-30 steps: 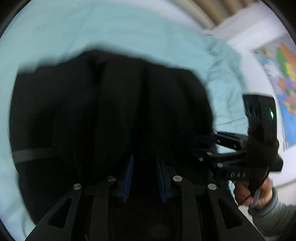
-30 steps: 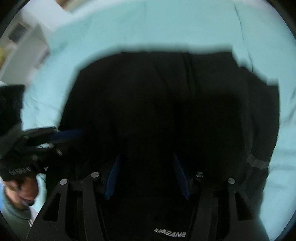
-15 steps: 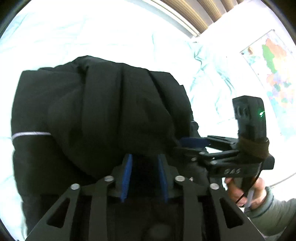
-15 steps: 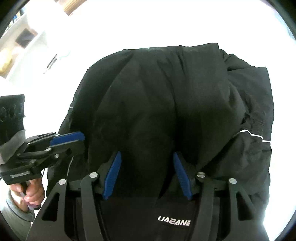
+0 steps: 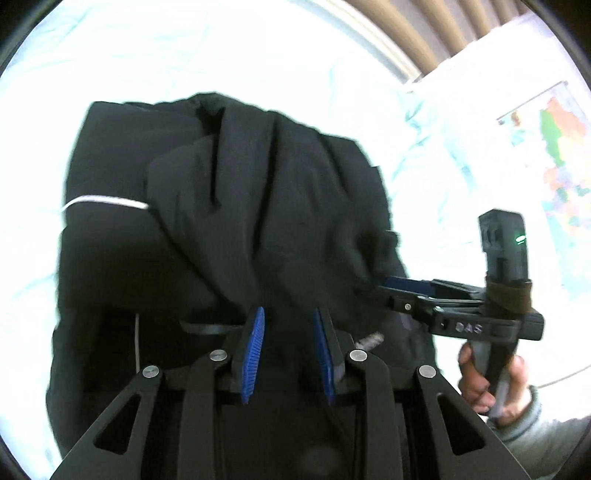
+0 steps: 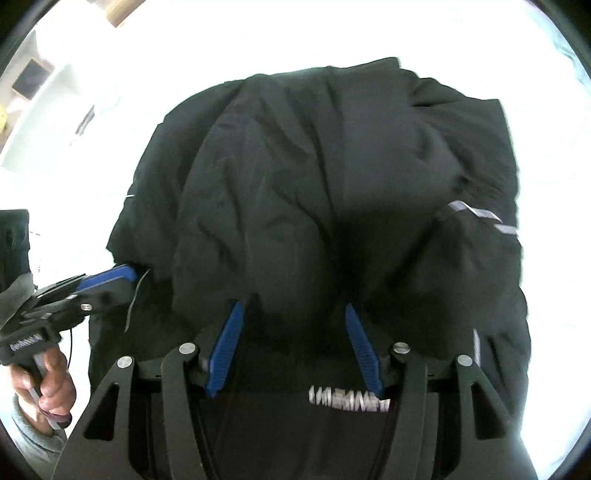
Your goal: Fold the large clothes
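Note:
A large black jacket with thin white stripes lies bunched on a pale bed sheet. My left gripper has its blue pads closed on a fold of the jacket's near edge. My right gripper holds a thicker bunch of the same jacket between its pads, which stand wider apart. Each gripper shows from the side in the other's view: the right gripper on the jacket's right edge, the left gripper on its left edge.
The sheet is washed out by bright light around the jacket. A wall map hangs at the right, a curtain at the top. Shelves stand at upper left of the right wrist view.
Both grippers have lifted and drawn the jacket's held edge toward the cameras; the jacket bunches higher and takes up less of the bed. The picture has gone brighter.

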A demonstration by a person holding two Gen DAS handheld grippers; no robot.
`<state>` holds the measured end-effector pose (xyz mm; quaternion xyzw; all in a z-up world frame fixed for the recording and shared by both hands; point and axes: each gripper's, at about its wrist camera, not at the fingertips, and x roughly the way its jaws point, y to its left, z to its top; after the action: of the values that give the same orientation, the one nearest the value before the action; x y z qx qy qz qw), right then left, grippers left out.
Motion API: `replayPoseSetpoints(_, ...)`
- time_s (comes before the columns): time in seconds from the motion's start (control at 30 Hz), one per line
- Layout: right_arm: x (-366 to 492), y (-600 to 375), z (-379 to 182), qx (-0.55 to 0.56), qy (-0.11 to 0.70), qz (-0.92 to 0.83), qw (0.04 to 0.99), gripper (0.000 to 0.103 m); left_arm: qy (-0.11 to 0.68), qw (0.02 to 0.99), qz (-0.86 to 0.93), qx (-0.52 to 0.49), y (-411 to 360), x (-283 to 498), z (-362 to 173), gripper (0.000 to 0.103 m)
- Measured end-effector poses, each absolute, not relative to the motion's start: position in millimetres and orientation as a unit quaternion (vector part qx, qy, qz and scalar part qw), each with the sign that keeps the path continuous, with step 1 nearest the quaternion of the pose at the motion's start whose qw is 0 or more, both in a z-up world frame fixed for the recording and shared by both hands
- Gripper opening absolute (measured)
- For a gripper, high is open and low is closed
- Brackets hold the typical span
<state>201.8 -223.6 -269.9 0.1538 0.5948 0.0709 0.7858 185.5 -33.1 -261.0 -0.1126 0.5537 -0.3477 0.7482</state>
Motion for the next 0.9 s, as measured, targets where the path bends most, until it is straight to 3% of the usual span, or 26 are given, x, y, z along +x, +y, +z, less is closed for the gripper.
replayPoseSetpoints(0.17, 131, -225, -235, 0.164, 0.58, 0.059, 0.796, 0.066, 0.537, 0.768, -0.322, -0.136, 17, 137, -234, 0.037)
replayPoseSetpoints(0.5, 27, -257, -217, 0.198, 0.579, 0.011, 0.791, 0.068, 0.543, 0.783, -0.26, -0.156, 94, 65, -226, 0.039)
replayPoseSetpoints(0.9, -44, -302, -225, 0.242, 0.588, -0.037, 0.771, 0.068, 0.571, 0.778, -0.214, -0.153, 115, 23, -240, 0.044)
